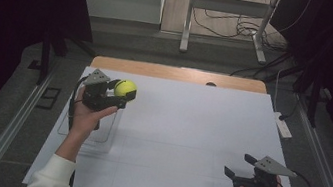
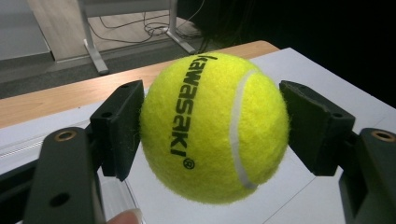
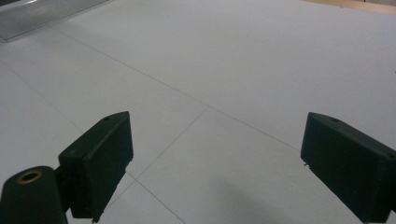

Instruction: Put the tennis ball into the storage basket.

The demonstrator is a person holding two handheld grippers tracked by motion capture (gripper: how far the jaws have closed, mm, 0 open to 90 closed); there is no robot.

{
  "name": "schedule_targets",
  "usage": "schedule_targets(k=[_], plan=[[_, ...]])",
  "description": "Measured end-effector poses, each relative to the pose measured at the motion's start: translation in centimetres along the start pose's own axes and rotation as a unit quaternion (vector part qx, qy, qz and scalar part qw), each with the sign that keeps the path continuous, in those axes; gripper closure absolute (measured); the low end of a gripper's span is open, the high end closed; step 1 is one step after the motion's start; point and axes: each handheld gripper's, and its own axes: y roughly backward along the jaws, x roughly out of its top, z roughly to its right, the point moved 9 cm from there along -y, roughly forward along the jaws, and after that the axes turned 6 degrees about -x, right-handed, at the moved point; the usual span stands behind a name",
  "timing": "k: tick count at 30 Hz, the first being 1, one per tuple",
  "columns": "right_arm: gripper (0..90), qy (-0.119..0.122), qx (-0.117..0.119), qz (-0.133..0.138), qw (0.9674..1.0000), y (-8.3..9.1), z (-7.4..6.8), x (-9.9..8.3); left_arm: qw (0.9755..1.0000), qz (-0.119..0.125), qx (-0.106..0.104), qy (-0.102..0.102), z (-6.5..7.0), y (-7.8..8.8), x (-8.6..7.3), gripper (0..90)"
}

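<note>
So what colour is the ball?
Bright yellow-green tennis ball with a white seam and black lettering, best seen in the left gripper view.

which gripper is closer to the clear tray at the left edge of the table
Left. The left gripper, clamped on the tennis ball, hangs just above the clear tray; the right gripper sits open across the table near its right edge.

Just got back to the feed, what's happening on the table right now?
A person is working with a gripper in each hand over a white sheet on the table. The left gripper has its jaws clamped on a yellow tennis ball, held up off the surface near the far left corner, above a clear tray. The right gripper sits low at the near right, jaws wide open with nothing between them.
</note>
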Motion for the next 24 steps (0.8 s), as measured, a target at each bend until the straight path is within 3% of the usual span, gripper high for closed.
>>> schedule_targets(k=[8, 24], plan=[[9.9, 0.003, -0.001, 0.003, 1.0000, 0.2, -0.1, 0.1, 1.0000, -0.003, 0.007, 0.000, -0.3, -0.1, -0.1, 27.0], [9.9, 0.004, -0.003, 0.003, 1.0000, 0.1, 0.1, 0.1, 0.9995, -0.003, 0.028, 0.013, -2.0, -0.1, 0.2, 27.0]])
